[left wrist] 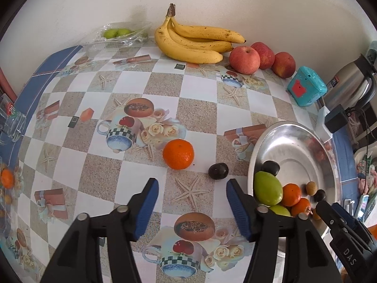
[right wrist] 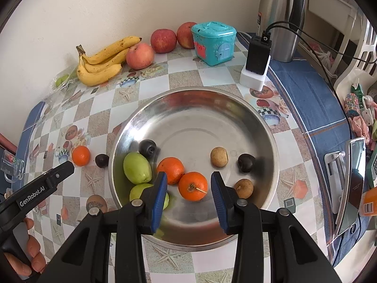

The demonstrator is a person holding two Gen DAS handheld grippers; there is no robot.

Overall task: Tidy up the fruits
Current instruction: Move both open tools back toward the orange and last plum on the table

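A: Gathering loose fruit into the metal bowl [right wrist: 266, 127] seems the step in hand. The bananas [left wrist: 190, 44] and apples [left wrist: 245, 60] wait by the wall; an orange [left wrist: 178, 154] and a dark plum [left wrist: 218, 170] lie beside the bowl.

B: The left gripper [left wrist: 192, 184] is half open, empty, above the plum. It should lower and close. The right gripper [right wrist: 188, 185] hangs over the bowl, a little open, holding nothing.
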